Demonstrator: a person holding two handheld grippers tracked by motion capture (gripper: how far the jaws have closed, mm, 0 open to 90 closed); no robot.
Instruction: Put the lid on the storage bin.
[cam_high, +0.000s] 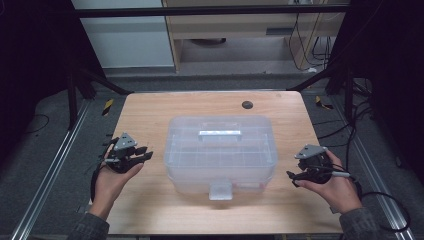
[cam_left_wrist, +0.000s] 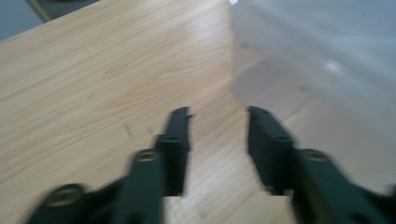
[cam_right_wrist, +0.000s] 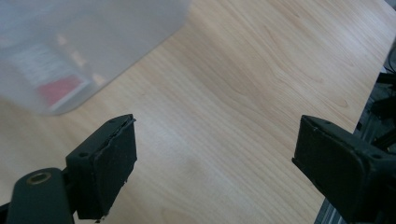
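Note:
A clear plastic storage box (cam_high: 220, 150) with its lid on stands in the middle of the wooden table (cam_high: 150, 112). It has a white handle (cam_high: 219, 133) on top and a front latch (cam_high: 220, 190). My left gripper (cam_high: 146, 154) hovers just left of the box, open, with nothing between its jaws. In the left gripper view the gripper (cam_left_wrist: 219, 114) points past the box's corner (cam_left_wrist: 327, 56). My right gripper (cam_high: 292, 177) is held right of the box, jaws wide open and empty. From the right gripper (cam_right_wrist: 217, 126) the box (cam_right_wrist: 70, 42) lies ahead to the left, with a red and white label (cam_right_wrist: 58, 86) showing through its wall.
A dark round hole (cam_high: 247, 104) sits in the table behind the box. Black frame bars and cables run along both sides, with the floor's metal rails (cam_high: 55, 165) beyond the table edges. The table's right edge (cam_right_wrist: 369, 98) is close to the right gripper.

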